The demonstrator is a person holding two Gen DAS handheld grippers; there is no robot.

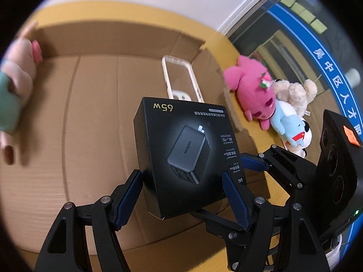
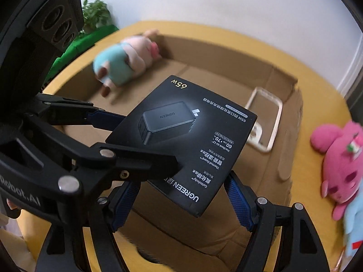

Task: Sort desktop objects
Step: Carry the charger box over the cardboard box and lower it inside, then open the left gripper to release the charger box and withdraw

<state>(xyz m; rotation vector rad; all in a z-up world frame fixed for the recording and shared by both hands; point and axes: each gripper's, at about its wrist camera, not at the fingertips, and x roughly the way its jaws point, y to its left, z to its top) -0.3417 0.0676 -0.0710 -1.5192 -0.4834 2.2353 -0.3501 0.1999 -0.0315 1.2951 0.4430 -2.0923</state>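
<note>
Both claws pinch the black charger box [image 1: 188, 156]: left claw [image 1: 183, 195] and right claw [image 2: 181, 201] each grip opposite edges, holding it above the open cardboard box [image 1: 90, 113] beside the clear phone case [image 1: 181, 77].

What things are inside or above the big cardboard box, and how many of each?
Soft toy pig: 1
Clear phone case: 1
Black charger box, held just above: 1
Total: 3
</note>
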